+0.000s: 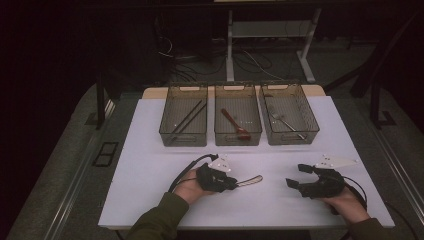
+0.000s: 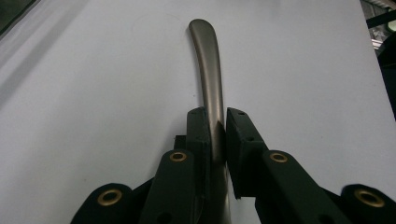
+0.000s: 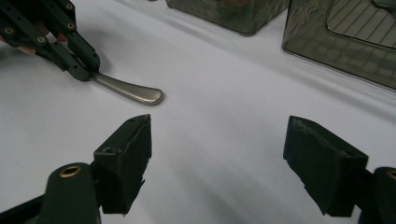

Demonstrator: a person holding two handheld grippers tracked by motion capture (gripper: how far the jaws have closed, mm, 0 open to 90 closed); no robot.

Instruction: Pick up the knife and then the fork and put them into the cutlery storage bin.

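Metal utensil handle [image 1: 250,180] lies near centre of white tabletop [image 1: 150,150], free end pointing right; working end hidden in jaws, so kind unclear. Left gripper [image 1: 234,183] clamps it by sides, low and level, likely ready to lift. Right gripper [image 1: 298,176] waits right of it, jaws wide, nothing between.

3 clear bins far side:
- left bin [image 1: 183,114]: 2 dark chopsticks [image 1: 187,119]
- middle bin [image 1: 238,113]: brown spoon [image 1: 236,124]
- right bin [image 1: 288,112]: metal fork [image 1: 286,123]

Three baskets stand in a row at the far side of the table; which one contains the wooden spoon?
The middle basket holds the reddish-brown wooden spoon. The left basket holds dark chopsticks, and the right basket a metal fork.
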